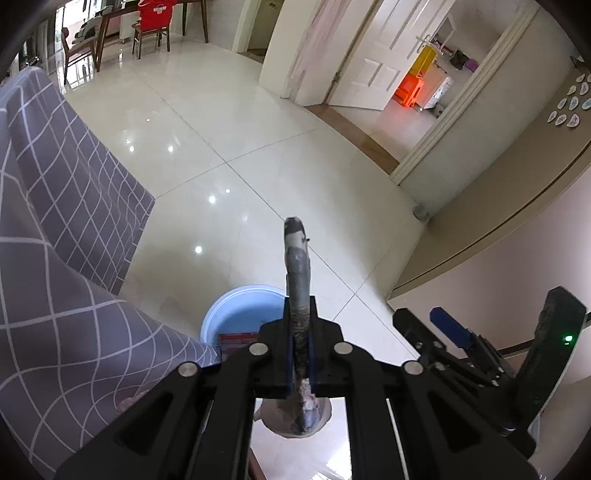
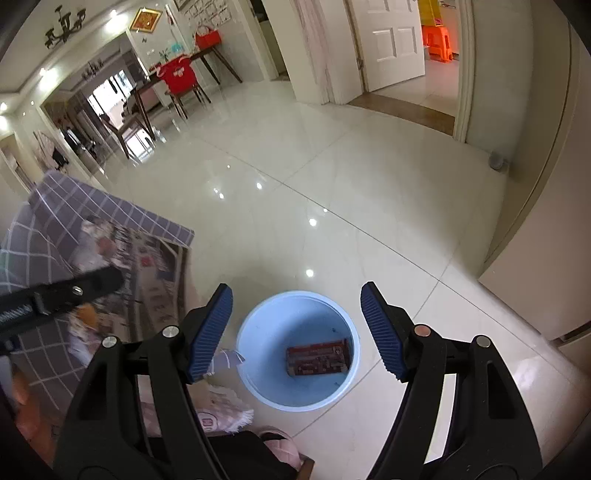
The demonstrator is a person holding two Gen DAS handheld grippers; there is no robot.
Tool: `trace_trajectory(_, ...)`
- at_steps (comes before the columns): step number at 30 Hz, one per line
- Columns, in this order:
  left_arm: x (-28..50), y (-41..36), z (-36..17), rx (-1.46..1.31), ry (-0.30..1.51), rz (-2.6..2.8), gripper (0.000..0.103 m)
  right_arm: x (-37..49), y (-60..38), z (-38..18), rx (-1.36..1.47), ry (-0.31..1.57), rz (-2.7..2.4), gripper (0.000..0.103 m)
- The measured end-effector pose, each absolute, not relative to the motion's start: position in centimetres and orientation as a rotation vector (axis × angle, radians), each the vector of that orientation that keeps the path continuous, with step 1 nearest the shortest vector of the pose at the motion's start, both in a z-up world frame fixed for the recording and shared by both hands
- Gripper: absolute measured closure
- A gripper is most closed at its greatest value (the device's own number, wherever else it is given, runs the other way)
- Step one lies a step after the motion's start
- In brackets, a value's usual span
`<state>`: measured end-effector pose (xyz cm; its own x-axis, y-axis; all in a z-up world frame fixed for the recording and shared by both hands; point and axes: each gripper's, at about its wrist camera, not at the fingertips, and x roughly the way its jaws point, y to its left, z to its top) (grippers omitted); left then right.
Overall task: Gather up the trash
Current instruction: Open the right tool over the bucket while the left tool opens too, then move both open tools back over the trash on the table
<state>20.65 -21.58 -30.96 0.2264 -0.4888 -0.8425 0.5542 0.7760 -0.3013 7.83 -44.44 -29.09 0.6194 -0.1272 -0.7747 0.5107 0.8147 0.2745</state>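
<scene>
- Left wrist view: the left gripper [image 1: 300, 343] is pressed together on a folded printed sheet [image 1: 297, 266], seen edge-on, which stands up from between the blue pads and reaches away over the floor.
- Just beyond and below the gripper sits a light blue bin [image 1: 236, 314] on the pale tiled floor [image 1: 229, 122]; only its far rim and part of its inside show, with a red packet [image 1: 236, 341] lying at the bottom.
- To the left, a table draped in a grey checked cloth [image 1: 62, 229] fills the near side of the view.
- At the lower right the right gripper [image 1: 454, 332] shows, its blue pad visible; from here I cannot tell how wide it stands.
- Far off are a wooden dining table and a chair with a red garment [image 1: 157, 14], and at the right an open white door [image 1: 384, 55].
- Right wrist view: the right gripper [image 2: 297, 328] is spread wide and holds nothing; its two blue ribbed pads stand either side of the bin [image 2: 258, 391], which lies between them on the floor [image 2: 332, 166].
- The packet [image 2: 317, 357] rests flat on the bin's bottom, toward its right side.
- At the left, the sheet [image 2: 147, 258] appears broadside, blurred, above the checked cloth [image 2: 48, 214], with the left gripper [image 2: 110, 278] clamped on it.
- Near the bin's left rim lies a pale fringed cloth [image 2: 225, 402].
</scene>
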Motion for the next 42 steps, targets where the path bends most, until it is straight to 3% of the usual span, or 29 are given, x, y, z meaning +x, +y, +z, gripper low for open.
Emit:
trace_trajectory(6,20.4,-22.2,-30.1,0.067,1.126,-0.738,0.097,6.6,-45.0,-27.9,0.539,0.769,-0.396,0.032)
trace_trajectory(9,20.5,-22.6,-29.7,0.07,1.128,-0.744,0.092,5.9,-45.2,-26.7,0.547,0.724,-0.407,0.032)
trace_trajectory(11,20.5,-22.6,-29.2,0.067,1.139,-0.727,0.049,5.4,-45.5,-26.0,0.552,0.699,-0.413,0.032)
trace_trajectory(13,20.2,-22.3,-28.3,0.068,1.103,-0.705,0.038,5.2,-45.5,-25.3,0.555,0.687,-0.414,0.031)
trace_trajectory(25,17.3,-17.1,-20.1,0.057,0.939,-0.619,0.033,5.6,-41.2,-19.7,0.543,0.614,-0.289,0.029)
trace_trajectory(34,14.0,-8.2,-12.7,0.06,0.76,-0.486,0.027,7.4,-33.9,-14.4,0.49,0.557,-0.112,0.027)
trace_trajectory(42,11.7,-0.8,-9.3,0.029,0.691,-0.381,0.023,8.4,-27.5,-11.7,0.436,0.539,0.002,0.025)
